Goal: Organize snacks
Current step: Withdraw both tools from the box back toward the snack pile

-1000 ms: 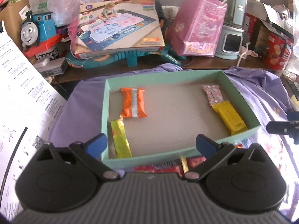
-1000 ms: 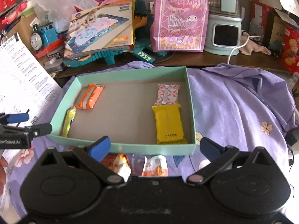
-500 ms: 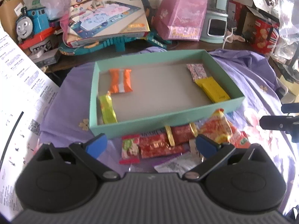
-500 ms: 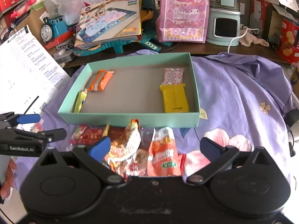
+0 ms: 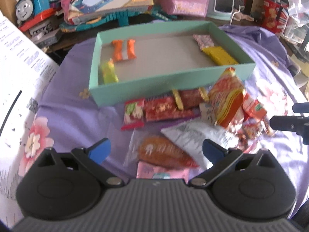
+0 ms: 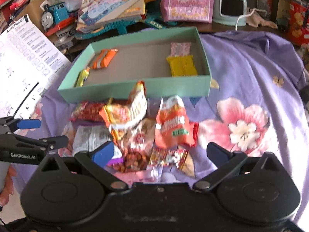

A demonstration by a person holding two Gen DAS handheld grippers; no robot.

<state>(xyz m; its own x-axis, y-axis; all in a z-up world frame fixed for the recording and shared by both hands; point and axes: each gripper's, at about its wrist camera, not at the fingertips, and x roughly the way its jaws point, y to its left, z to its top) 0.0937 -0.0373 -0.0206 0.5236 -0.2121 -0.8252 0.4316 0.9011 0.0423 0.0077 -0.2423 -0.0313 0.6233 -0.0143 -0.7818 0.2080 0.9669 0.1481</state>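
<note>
Left claw [image 5: 155,150] is wide open w/ nothing between its blue tips, hovering over the near edge of the snack pile; directly ahead of it lie an orange-brown clear-wrapped snack [image 5: 164,151], a pink packet [image 5: 162,172] at the bottom edge, and a silver-white pouch [image 5: 195,135] just to the right. Right claw [image 6: 159,150] is also spread wide, empty, above the pile's near side; its left tip overlaps a purple-edged packet, can't tell if touching.

Teal box [image 6: 135,91] sits on a purple floral cloth [image 6: 251,73], far side toward the clutter. Inside: orange-silver packet [image 6: 104,58] at far left, yellow-green bar [image 6: 83,76] near left, pink patterned packet [image 6: 180,48] far right, yellow bar [image 6: 182,65] just in front of it, touching or nearly so. Middle of box floor is bare cardboard.

Loose snacks are heaped on the cloth right against the box's near wall: red packet [image 6: 87,112], crumpled orange-white bag [image 6: 127,112] leaning up over the wall's edge, orange-red bag w/ green label [image 6: 173,123], bag of nuts [image 6: 133,158] at the near end.

Behind the box: blue toy train [image 6: 54,15], pink gift bag [image 6: 188,2]. White printed sheet [image 6: 27,54] at left. Images are motion-blurred.
</note>
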